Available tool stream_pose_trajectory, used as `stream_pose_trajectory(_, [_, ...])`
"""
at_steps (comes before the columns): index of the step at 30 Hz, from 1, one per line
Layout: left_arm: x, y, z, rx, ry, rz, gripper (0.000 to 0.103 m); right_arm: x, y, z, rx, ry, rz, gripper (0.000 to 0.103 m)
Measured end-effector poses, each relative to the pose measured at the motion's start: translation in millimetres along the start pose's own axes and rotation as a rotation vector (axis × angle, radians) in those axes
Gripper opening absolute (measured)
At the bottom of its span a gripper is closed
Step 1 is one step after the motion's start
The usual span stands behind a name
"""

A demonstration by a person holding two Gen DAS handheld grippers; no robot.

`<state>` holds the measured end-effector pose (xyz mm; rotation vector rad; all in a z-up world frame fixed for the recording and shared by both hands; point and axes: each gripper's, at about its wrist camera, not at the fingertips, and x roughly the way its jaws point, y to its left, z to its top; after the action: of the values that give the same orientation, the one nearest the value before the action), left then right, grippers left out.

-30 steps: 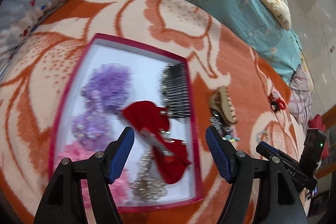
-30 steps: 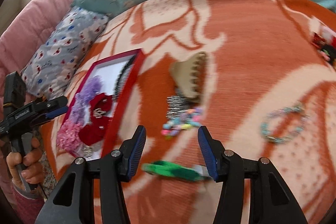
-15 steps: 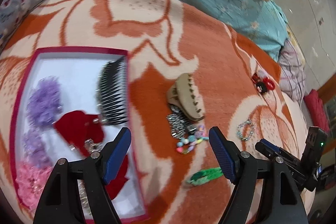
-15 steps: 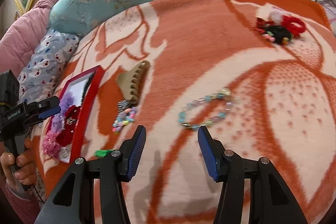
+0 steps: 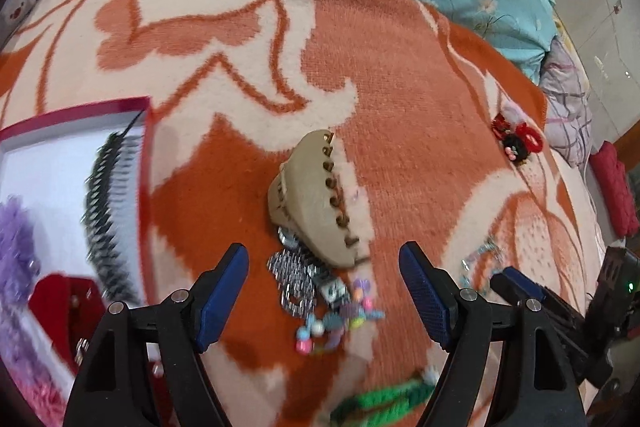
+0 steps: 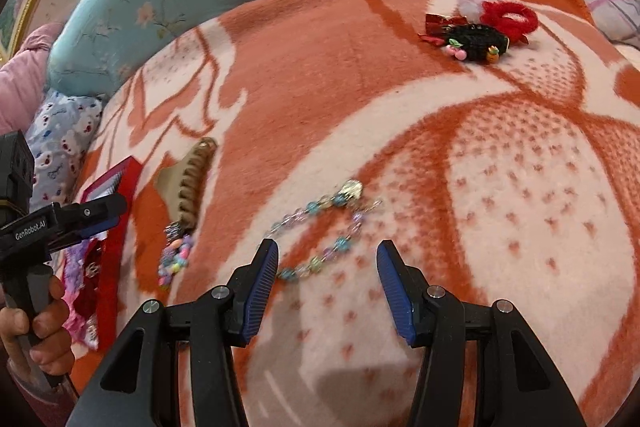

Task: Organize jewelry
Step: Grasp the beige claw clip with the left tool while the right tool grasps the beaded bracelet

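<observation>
Left tongs (image 5: 324, 291) shifted off box (image 5: 72, 111) — over clip (image 5: 316, 199).

The left claw (image 5: 324, 297) hangs open and empty over a silver clip (image 5: 294, 277) and beads (image 5: 340, 321) just below a beige clip (image 5: 316, 203); a red-rimmed box (image 5: 144, 187) lies left.

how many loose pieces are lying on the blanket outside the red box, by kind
claw clip: 1
silver rhinestone clip: 1
pastel bead bracelet: 1
clear bead bracelet: 1
green hair tie: 1
pile of red and black hair ties: 1, pieces too tangled to separate
total: 6
</observation>
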<state>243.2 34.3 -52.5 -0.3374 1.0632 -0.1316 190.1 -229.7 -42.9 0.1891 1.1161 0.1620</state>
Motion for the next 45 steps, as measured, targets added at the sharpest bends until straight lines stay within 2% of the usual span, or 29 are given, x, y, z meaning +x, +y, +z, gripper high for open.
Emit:
stream_pose_trajectory(3, [27,0,10,-0.001,0.034,0.028,0.078,10,3,1,-0.020,-0.002,-0.020,0.050])
stream_pose_trajectory(5, [43,1,16,-0.008,0.050,0.046,0.078,12,6,2,-0.039,-0.004,-0.041,0.046])
stream_pose_trajectory(8, [63,4,23,-0.015,0.066,0.068,0.077,15,3,4,-0.037,-0.005,-0.044,0.033])
stream_pose_trajectory(10, [73,2,26,-0.007,0.070,0.083,0.076,17,-1,6,-0.027,-0.007,-0.046,0.020])
stream_pose_trajectory(12, [80,-2,27,0.015,0.068,0.107,0.066,18,-5,7,-0.024,-0.010,-0.040,0.010])
stream_pose_trajectory(13, [84,-3,27,0.021,0.076,0.101,0.054,18,-5,8,-0.023,-0.010,-0.037,0.009])
stream_pose_trajectory(17, [82,-3,26,0.031,0.058,0.092,0.050,15,-1,8,-0.035,-0.025,-0.020,0.007])
stream_pose_trajectory(22, [62,-1,20,0.019,0.036,0.053,0.049,4,8,8,-0.051,-0.044,0.020,0.007])
stream_pose_trajectory(23, [56,0,18,0.019,0.029,0.045,0.043,2,12,9,-0.059,-0.050,0.026,0.007])
stream_pose_trajectory(29, [22,1,1,0.023,-0.015,0.013,0.043,-21,37,14,-0.118,-0.096,0.048,0.007])
stream_pose_trajectory(37, [-27,8,-20,0.014,-0.078,-0.015,0.043,-41,58,16,-0.150,-0.115,0.088,0.007])
stream_pose_trajectory(45, [-89,35,-40,-0.008,-0.147,-0.023,0.043,-57,88,20,-0.196,-0.138,0.136,0.007])
